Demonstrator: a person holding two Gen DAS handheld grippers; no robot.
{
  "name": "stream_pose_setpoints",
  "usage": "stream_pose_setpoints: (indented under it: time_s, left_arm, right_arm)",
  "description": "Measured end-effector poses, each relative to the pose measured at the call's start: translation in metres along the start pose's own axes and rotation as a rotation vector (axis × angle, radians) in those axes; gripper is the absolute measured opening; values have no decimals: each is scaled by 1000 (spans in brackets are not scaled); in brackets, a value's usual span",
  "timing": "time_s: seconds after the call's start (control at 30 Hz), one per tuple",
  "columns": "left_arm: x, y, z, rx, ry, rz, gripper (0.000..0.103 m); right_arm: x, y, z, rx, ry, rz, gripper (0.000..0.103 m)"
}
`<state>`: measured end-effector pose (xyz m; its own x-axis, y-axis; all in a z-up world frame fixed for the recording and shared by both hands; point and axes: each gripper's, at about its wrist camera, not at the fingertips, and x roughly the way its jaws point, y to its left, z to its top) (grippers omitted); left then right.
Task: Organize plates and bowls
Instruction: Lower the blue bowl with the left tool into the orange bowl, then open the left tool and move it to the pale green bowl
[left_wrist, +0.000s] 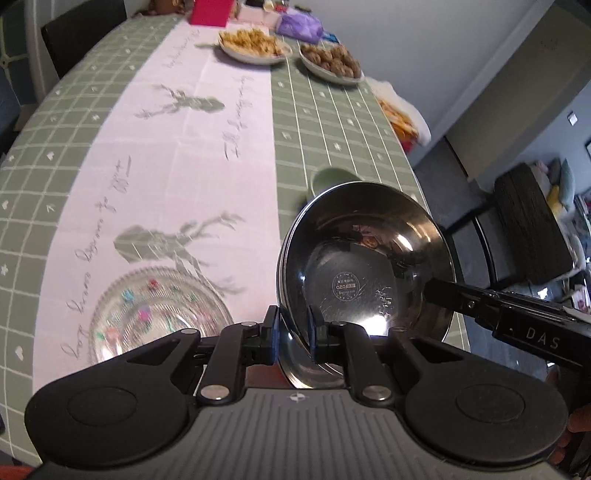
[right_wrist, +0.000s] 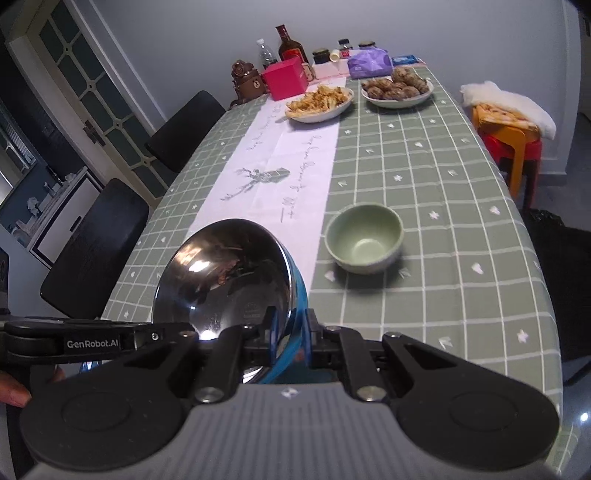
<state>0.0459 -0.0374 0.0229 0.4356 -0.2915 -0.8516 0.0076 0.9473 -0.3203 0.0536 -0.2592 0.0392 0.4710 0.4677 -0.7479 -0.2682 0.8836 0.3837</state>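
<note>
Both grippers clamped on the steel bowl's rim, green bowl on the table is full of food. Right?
Not quite. The green bowl is empty, as the right wrist view shows. The rest holds: the left gripper and right gripper each have their jaws shut on the steel bowl's rim.

the steel bowl (left_wrist: 369, 266) hangs above the near end of the table (right_wrist: 424, 177), pinched at opposite rims by the left claw (left_wrist: 291, 332) and right claw (right_wrist: 291, 332), with the glass plate (left_wrist: 159, 314) to its left, the small bowl (right_wrist: 364, 238) beyond it, and two plates of food (right_wrist: 319, 103) at the far end.
</note>
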Motion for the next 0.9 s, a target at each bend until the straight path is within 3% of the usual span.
stream_pose_setpoints:
  time_s: [0.27,0.9]
  left_arm:
    - [21,-12,-15,25,76,21,17]
    - [48,-6,-15,-4,176,48,16]
  right_arm:
    - [15,-28,-27,66,105,-16,11]
    - [35,-33,-31,61,155,-35,11]
